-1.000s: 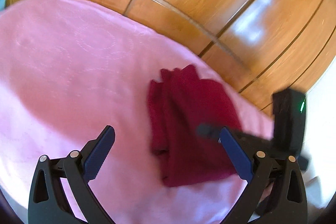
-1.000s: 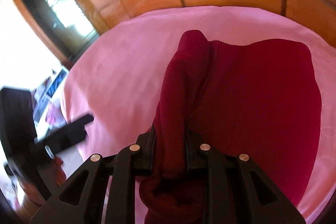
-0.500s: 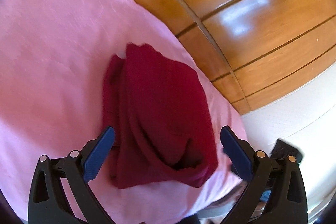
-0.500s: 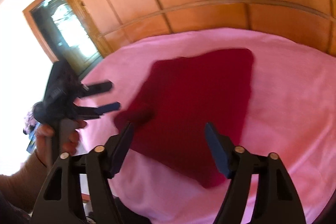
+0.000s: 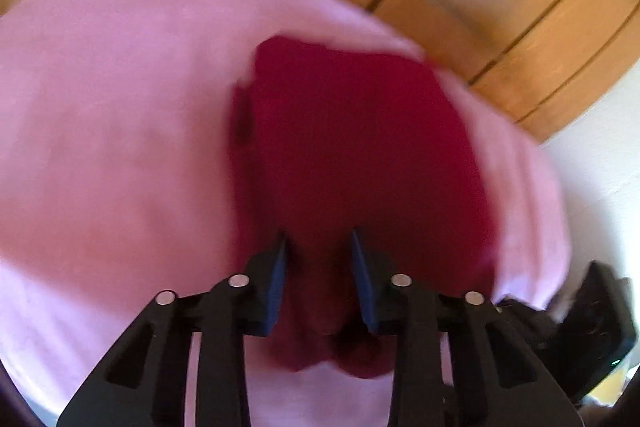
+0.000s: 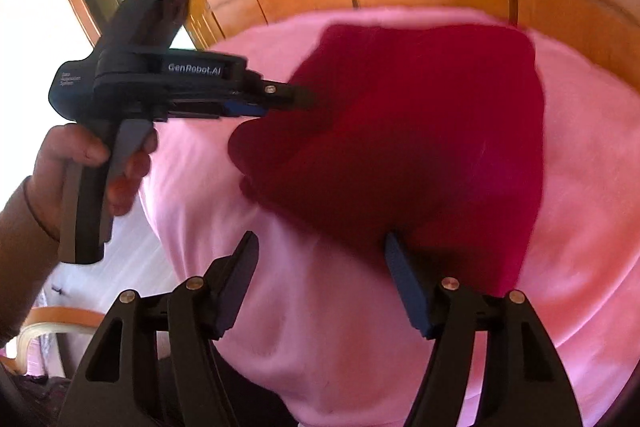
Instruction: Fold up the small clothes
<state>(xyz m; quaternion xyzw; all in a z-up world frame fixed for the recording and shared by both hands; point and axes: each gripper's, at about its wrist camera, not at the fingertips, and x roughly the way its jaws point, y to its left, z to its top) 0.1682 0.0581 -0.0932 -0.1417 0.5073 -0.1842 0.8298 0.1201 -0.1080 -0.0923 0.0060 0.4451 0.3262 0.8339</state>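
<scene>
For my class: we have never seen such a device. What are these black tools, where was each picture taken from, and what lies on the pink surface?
A person holds two hand-held grabbers, each with a camera looking along its jaws. One picture is from the left gripper, the other from the right gripper, which also shows the person's hand holding the left one. A dark red garment, partly folded, lies on a pink cloth. The left jaws are closing on the garment's near edge. The right jaws stand open at another edge, gripping nothing.
</scene>
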